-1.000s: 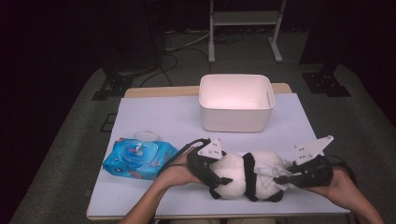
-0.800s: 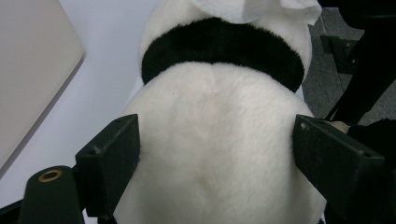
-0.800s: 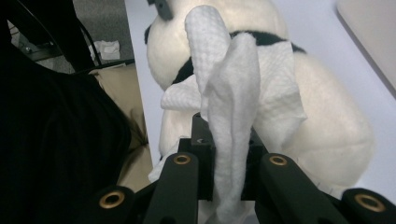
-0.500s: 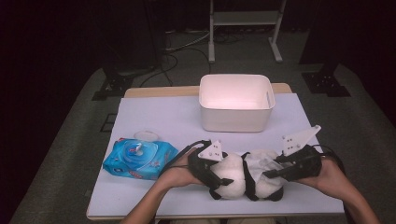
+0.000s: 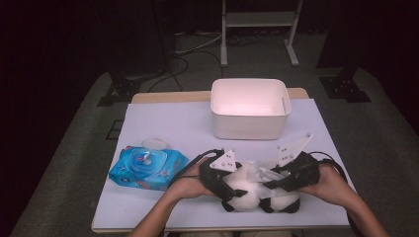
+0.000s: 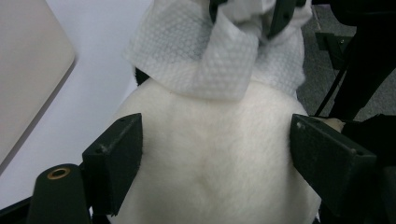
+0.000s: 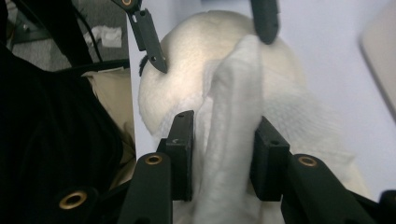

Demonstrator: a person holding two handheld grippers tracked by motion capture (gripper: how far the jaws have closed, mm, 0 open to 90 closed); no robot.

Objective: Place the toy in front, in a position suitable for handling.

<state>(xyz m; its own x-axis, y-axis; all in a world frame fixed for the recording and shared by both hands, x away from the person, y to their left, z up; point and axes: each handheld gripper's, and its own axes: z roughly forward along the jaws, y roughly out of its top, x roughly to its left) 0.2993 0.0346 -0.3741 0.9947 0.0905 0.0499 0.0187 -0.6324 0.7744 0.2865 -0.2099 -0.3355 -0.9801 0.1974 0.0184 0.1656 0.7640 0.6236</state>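
A white plush toy (image 5: 247, 191) with black limbs lies near the table's front edge. My left gripper (image 5: 231, 190) holds its round white body (image 6: 210, 163) between both pads. Those jaws have just been closing a little on the plush. A white textured wipe (image 5: 259, 170) is draped over the toy (image 7: 205, 42). My right gripper (image 5: 274, 180) comes in from the right. A bunched fold of the wipe (image 7: 233, 116) stands between its pads and touches both. Its jaws (image 7: 224, 144) have just been opening wider around that fold. The wipe (image 6: 210, 65) covers the toy's far side in the left gripper view.
A white plastic bin (image 5: 249, 121) stands at the back middle of the white table top (image 5: 168, 123). A blue pack of wipes (image 5: 146, 168) lies at the front left, with a small clear lid (image 5: 154, 143) behind it. Dark floor, cables and a metal stand surround the table.
My right hand has slid left over the toy, closer to the left gripper, with the wipe bunching up. The left hand has stayed in place.
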